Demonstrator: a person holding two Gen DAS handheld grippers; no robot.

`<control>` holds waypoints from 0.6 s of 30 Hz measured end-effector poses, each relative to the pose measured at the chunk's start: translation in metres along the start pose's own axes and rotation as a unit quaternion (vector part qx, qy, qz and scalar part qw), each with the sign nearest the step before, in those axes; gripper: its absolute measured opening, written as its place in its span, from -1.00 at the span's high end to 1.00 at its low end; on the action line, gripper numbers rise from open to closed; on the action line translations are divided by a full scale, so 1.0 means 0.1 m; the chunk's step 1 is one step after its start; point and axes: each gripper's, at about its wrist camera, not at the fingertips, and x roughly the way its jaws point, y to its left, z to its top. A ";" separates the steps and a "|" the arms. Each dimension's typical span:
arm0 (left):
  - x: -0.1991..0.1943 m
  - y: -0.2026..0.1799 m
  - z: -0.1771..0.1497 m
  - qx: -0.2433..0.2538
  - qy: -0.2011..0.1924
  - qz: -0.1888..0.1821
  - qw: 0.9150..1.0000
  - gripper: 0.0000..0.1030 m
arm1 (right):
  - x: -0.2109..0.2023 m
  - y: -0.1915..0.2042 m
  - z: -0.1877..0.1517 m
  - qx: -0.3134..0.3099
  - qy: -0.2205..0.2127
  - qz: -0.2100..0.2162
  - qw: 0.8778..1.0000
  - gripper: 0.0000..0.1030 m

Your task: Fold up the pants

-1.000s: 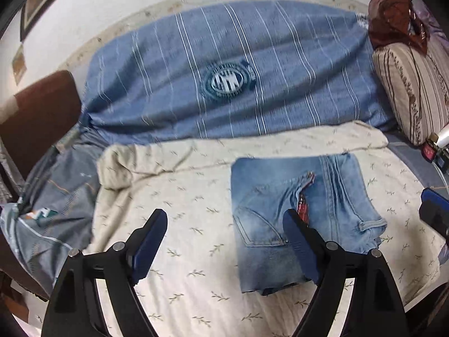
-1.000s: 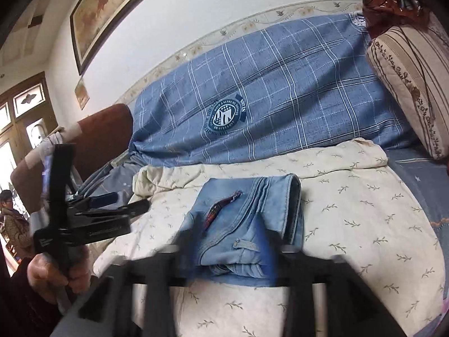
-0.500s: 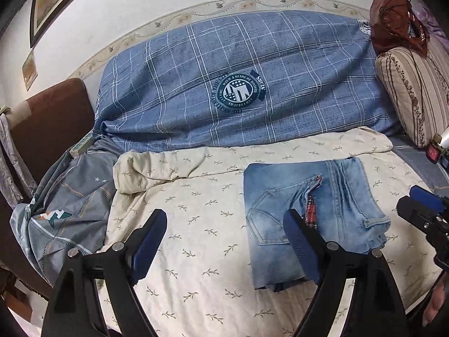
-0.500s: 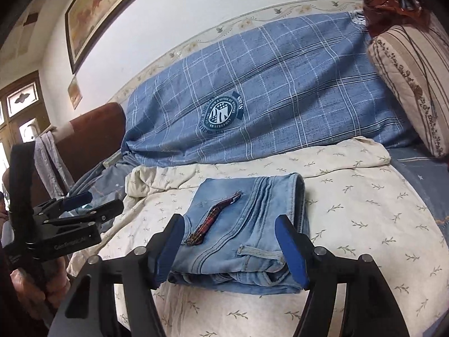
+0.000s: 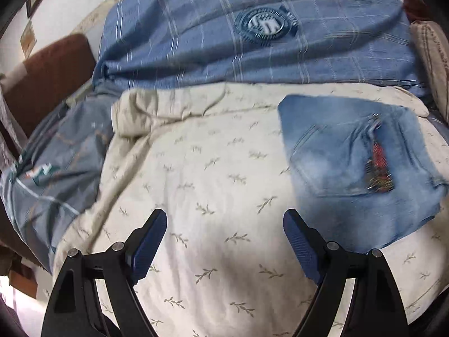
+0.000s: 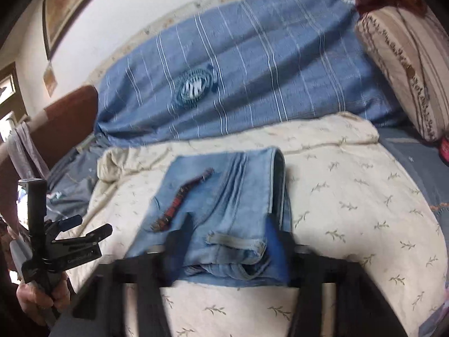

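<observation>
Both grippers I watch: the right gripper has just been narrowing around the folded jeans, grip uncertain; the left gripper gapes wide, jeans to its right.

Setting: bedroom in a private home. Evidence: a bed spread with a cream leaf-print sheet, a blue checked duvet with a round crest heaped along the wall, a striped pillow at the right, and a brown headboard or chair back at the left. Further evidence: a framed picture hanging on the pale wall and a wooden window frame at the far left.
</observation>
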 end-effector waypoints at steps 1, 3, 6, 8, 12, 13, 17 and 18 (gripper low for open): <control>0.02 0.01 -0.01 -0.002 0.004 -0.001 1.000 -0.66 | 0.05 0.00 -0.01 -0.001 0.009 -0.005 1.000 0.34; 0.03 0.00 -0.01 -0.004 0.006 -0.012 1.000 -0.66 | 0.12 0.01 -0.04 -0.005 0.019 -0.012 1.000 0.35; -0.02 -0.02 0.01 -0.003 -0.006 -0.023 1.000 -0.66 | 0.19 0.04 -0.06 -0.011 0.027 -0.019 0.999 0.35; 0.00 -0.06 0.02 0.005 -0.007 -0.028 1.000 -0.66 | 0.25 0.04 -0.08 -0.012 0.040 -0.022 0.999 0.35; 0.21 -0.22 -0.02 0.036 0.019 -0.028 0.999 -0.66 | 0.42 0.00 -0.15 -0.006 0.081 -0.029 0.996 0.34; 0.29 -0.29 -0.06 0.049 0.031 -0.027 0.998 -0.66 | 0.41 -0.01 -0.16 -0.007 0.081 -0.028 0.996 0.34; 0.35 -0.36 -0.16 0.062 0.029 -0.010 0.998 -0.66 | 0.47 -0.02 -0.20 -0.008 0.094 -0.025 0.995 0.36; 0.35 -0.35 -0.15 0.060 0.031 -0.011 0.998 -0.66 | 0.48 -0.02 -0.21 -0.009 0.093 -0.026 0.995 0.36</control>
